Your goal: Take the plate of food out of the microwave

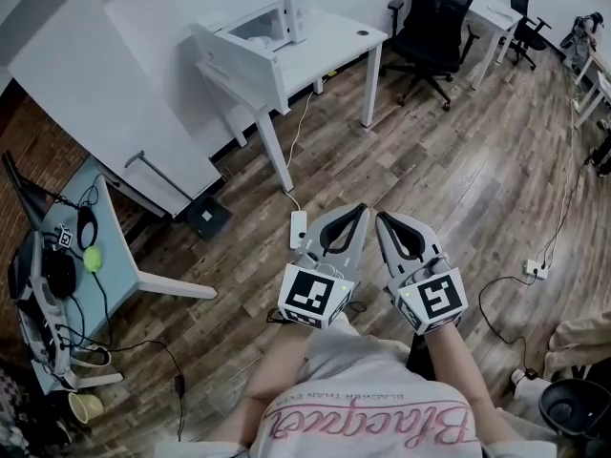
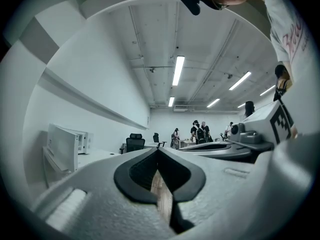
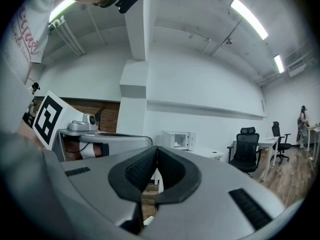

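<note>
A white microwave (image 1: 256,29) stands on a white table (image 1: 334,44) at the far side of the room, a few steps away across the wooden floor. Its door (image 1: 221,53) hangs open toward the left. Something pale shows in the cavity; I cannot tell whether it is the plate. The microwave (image 3: 179,139) also shows small in the right gripper view, and side-on as the microwave (image 2: 65,145) in the left gripper view. My left gripper (image 1: 360,209) and right gripper (image 1: 381,218) are held side by side in front of the person's chest. Both are shut with nothing between the jaws.
A black office chair (image 1: 434,15) stands right of the table. A power strip (image 1: 298,228) and cables lie on the floor ahead. At left, a pale blue side table (image 1: 113,219) carries a tennis ball (image 1: 93,259). A black bin (image 1: 579,408) sits at lower right. Several people (image 2: 199,131) stand far off.
</note>
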Motion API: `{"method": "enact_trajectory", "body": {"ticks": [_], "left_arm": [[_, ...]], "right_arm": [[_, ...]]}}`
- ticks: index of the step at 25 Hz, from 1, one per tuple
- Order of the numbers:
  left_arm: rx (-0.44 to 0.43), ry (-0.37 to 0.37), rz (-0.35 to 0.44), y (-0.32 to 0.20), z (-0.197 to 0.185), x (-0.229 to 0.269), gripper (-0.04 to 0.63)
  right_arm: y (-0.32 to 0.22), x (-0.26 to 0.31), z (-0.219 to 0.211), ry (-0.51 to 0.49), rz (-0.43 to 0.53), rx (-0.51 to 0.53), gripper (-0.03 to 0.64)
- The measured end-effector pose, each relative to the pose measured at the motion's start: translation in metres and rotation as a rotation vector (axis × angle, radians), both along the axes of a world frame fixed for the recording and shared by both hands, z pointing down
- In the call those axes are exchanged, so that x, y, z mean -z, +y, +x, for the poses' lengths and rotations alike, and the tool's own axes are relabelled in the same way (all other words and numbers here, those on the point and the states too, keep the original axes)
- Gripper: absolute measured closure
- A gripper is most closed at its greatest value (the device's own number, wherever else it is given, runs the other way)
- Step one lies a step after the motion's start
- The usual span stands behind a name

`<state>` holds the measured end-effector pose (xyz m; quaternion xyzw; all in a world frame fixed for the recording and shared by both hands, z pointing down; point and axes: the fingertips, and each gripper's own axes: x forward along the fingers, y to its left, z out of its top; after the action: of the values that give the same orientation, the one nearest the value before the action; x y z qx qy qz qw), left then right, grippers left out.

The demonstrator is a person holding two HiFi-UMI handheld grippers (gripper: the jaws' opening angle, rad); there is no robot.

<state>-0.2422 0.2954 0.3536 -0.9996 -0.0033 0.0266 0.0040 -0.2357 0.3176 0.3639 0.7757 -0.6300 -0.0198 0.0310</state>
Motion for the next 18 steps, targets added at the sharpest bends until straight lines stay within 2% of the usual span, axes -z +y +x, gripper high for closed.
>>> {"method": "enact_trajectory", "body": {"ticks": [10, 18], "left_arm": [[0.001, -0.008, -0.007, -0.022, 0.018, -0.004, 0.591], [0.035, -0.017, 0.006, -0.043, 0.03, -0.012, 0.591]], "right_arm": [[-0.018, -0.005, 0.019, -0.014, -0.007, -0.014, 0.606], [-0.043, -0.012, 0.038, -0.031, 0.014, 0.017, 0.605]]}}
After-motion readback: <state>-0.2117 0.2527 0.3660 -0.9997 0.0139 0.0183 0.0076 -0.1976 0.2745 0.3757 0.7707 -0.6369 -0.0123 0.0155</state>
